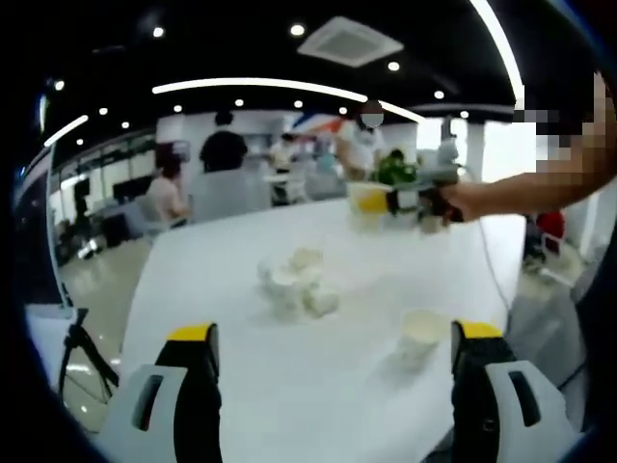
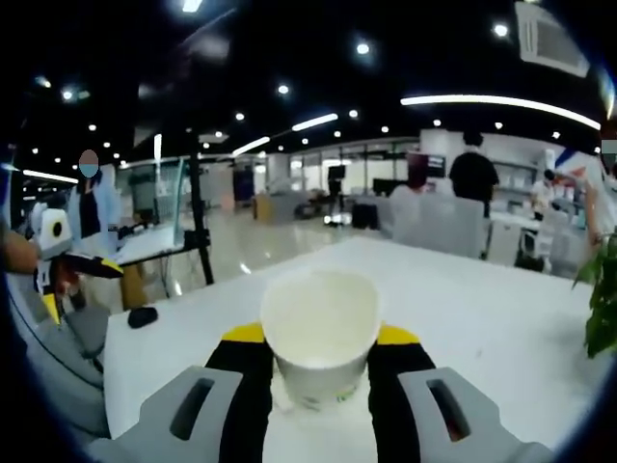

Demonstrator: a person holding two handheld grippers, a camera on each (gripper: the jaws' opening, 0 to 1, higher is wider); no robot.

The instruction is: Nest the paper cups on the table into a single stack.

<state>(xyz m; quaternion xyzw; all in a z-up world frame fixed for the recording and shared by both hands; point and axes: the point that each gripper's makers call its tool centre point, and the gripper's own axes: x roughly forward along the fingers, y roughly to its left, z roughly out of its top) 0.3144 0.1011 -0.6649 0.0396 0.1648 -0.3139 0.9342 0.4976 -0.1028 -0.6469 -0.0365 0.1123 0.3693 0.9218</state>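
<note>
Several white paper cups sit clustered at the middle of the white table. One single cup stands just inside my left gripper's right jaw. My left gripper is open, its jaws wide apart with nothing between them. Farther back, my right gripper hangs above the table, held by a person's arm, with a cup in it. In the right gripper view, my right gripper is shut on an upright paper cup, mouth towards the camera. My left gripper appears at the left edge.
People sit and stand at desks beyond the table's far edge. A tripod stands on the floor off the table's left side. A small black object lies near a table corner, and a green plant is at the right.
</note>
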